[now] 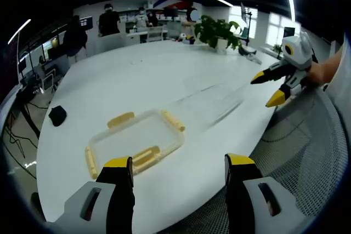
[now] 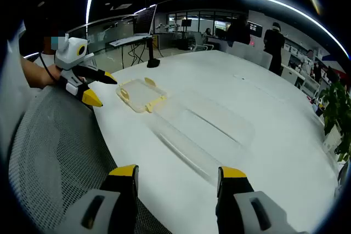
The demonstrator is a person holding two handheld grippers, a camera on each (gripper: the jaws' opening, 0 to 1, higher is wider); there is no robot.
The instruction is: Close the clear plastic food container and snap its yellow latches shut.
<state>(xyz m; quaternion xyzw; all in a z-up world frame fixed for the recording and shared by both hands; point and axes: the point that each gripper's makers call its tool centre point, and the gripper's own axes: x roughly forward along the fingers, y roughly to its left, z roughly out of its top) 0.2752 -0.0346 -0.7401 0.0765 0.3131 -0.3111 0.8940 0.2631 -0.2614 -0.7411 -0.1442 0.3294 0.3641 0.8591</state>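
Observation:
A clear lid with yellow latches (image 1: 137,141) lies flat on the white table (image 1: 126,80), just beyond my left gripper (image 1: 178,163), whose jaws stand open and hold nothing. To the lid's right lies the clear container body (image 1: 211,102), apart from the lid. My right gripper (image 1: 269,89) hovers open past the table's right edge. In the right gripper view the container body (image 2: 203,127) lies ahead of my open right gripper (image 2: 178,172). Farther off is the lid (image 2: 140,94), with my open left gripper (image 2: 101,90) beside it.
A small black object (image 1: 57,115) sits near the table's left edge. A potted plant (image 1: 219,31) stands at the far end, with several people behind it. A grey mesh chair (image 2: 55,152) sits at the near table edge. A black stand (image 2: 152,61) rises beyond the lid.

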